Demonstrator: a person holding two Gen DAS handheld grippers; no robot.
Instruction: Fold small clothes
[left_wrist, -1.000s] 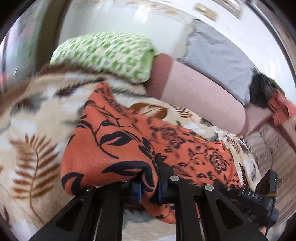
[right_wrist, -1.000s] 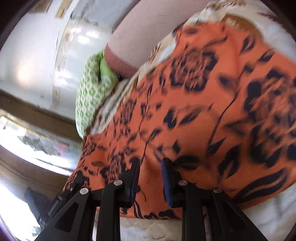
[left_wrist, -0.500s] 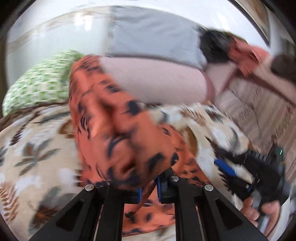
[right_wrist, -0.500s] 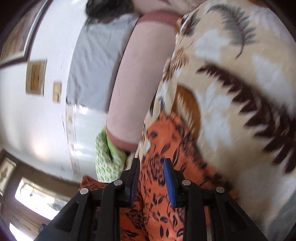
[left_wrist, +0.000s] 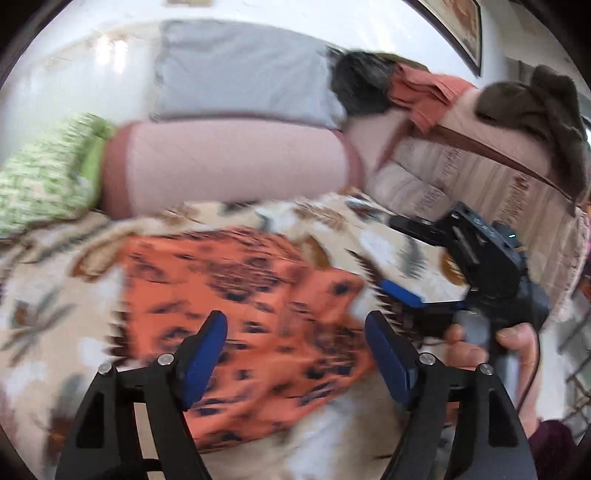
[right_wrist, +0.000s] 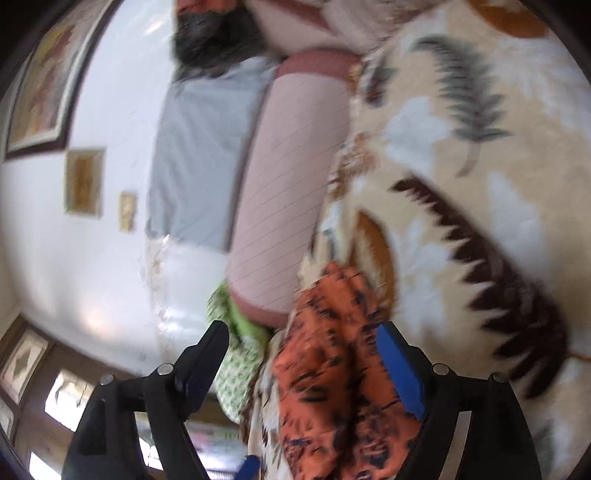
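Observation:
An orange garment with a black floral print (left_wrist: 251, 302) lies in a rough folded shape on a cream leaf-pattern blanket (left_wrist: 48, 325). My left gripper (left_wrist: 295, 332) is open, its blue-padded jaws spread above the garment's near part. In the left wrist view my right gripper (left_wrist: 436, 266) is to the right, held by a hand, past the garment's right edge. In the right wrist view my right gripper (right_wrist: 303, 347) is open, with the garment (right_wrist: 332, 369) below and between its jaws. Both views are blurred.
A pink bolster (left_wrist: 229, 162) and a green checked pillow (left_wrist: 40, 173) lie at the blanket's far edge. A grey pillow (left_wrist: 240, 74) leans on the white wall. A couch (left_wrist: 480, 173) with brown cloth stands at the right.
Both grippers were shut on the orange garment and swung it over; now both have opened and let it go, and it lies flatter on the blanket.

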